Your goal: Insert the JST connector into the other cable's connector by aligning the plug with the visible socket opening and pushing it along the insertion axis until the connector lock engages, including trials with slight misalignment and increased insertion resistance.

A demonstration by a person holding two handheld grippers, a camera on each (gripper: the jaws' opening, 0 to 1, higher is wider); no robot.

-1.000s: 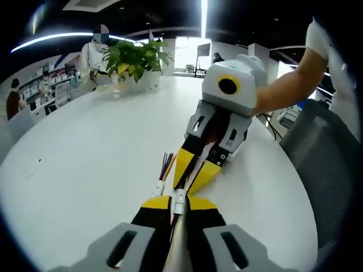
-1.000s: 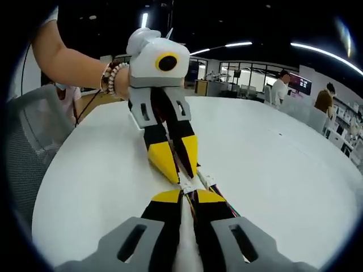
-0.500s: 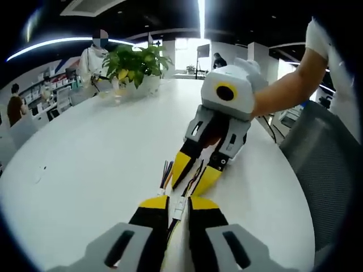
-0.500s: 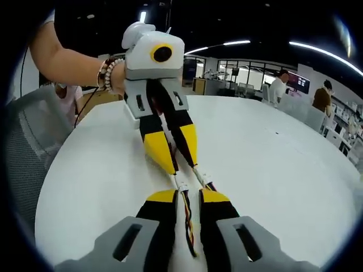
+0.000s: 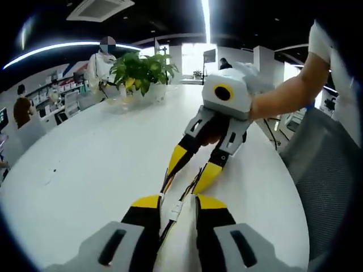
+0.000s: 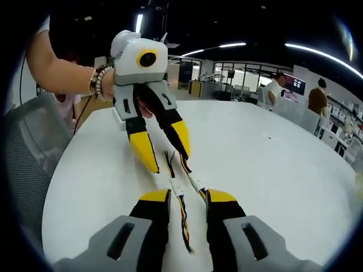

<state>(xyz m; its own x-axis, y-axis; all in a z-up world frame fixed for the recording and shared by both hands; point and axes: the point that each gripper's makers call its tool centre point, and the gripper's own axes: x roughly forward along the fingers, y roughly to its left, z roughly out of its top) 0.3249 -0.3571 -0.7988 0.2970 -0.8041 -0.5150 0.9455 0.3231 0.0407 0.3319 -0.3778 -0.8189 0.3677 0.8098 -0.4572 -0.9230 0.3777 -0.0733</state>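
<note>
Both claws spread since 1 s ago: left claw [image 5: 174,199], right claw [image 6: 189,195] part-open, cable [image 6: 182,211] loose.

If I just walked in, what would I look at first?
Probably the two yellow-tipped grippers facing each other over the white round table: the right gripper and the left gripper, both with jaws apart. Thin coloured wires with a small white connector lie between them, and a leafy green plant stands at the table's far edge.
</note>
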